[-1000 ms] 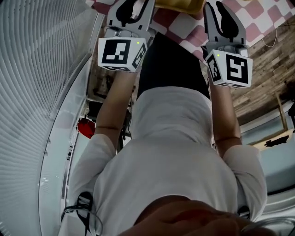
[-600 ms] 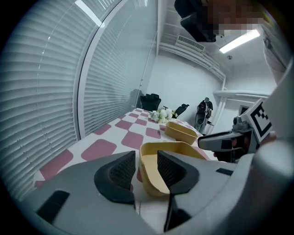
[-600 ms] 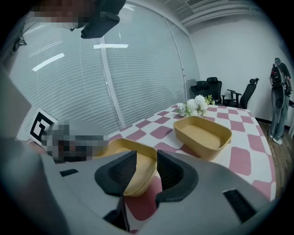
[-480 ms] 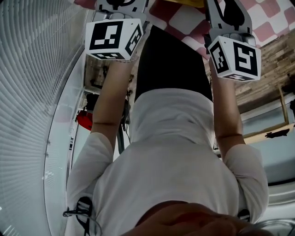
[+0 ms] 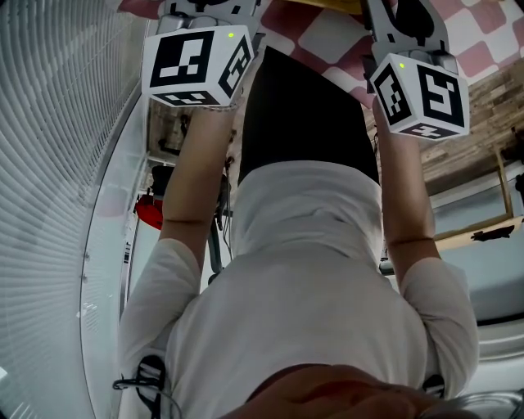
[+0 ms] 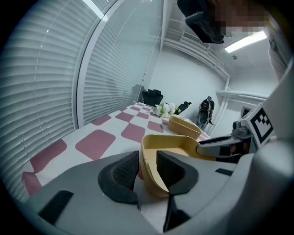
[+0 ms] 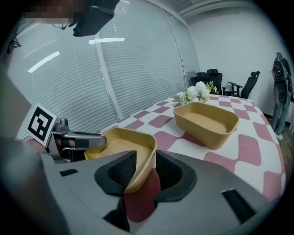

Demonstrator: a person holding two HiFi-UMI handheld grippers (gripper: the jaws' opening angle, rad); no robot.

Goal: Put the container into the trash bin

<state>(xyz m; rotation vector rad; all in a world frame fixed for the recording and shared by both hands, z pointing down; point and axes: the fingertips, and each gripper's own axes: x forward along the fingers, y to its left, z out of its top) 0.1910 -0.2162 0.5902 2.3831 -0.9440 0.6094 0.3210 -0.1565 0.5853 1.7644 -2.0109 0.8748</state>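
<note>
A tan open container (image 6: 171,155) (image 7: 120,143) rests on the pink-and-white checkered table (image 7: 257,151). My left gripper (image 6: 147,166) straddles one rim of it. The wall stands between the pads, and the jaws are spread wide. My right gripper (image 7: 146,169) straddles the opposite rim in the same way, jaws wide, pads not pressing. Each gripper shows across the container in the other's view. In the head view only the marker cubes (image 5: 196,64) (image 5: 422,94) and a yellow sliver of the container (image 5: 327,4) appear. No trash bin is in sight.
A second tan container (image 7: 206,120) (image 6: 184,126) stands farther along the table. White flowers (image 7: 195,92) are at the far end, with office chairs (image 7: 220,78) behind. Window blinds (image 6: 50,78) run along one side. The person's torso fills the head view.
In the head view both marker cubes have shifted toward the top edge. The jaws and most of the yellow container have passed out of frame there.
</note>
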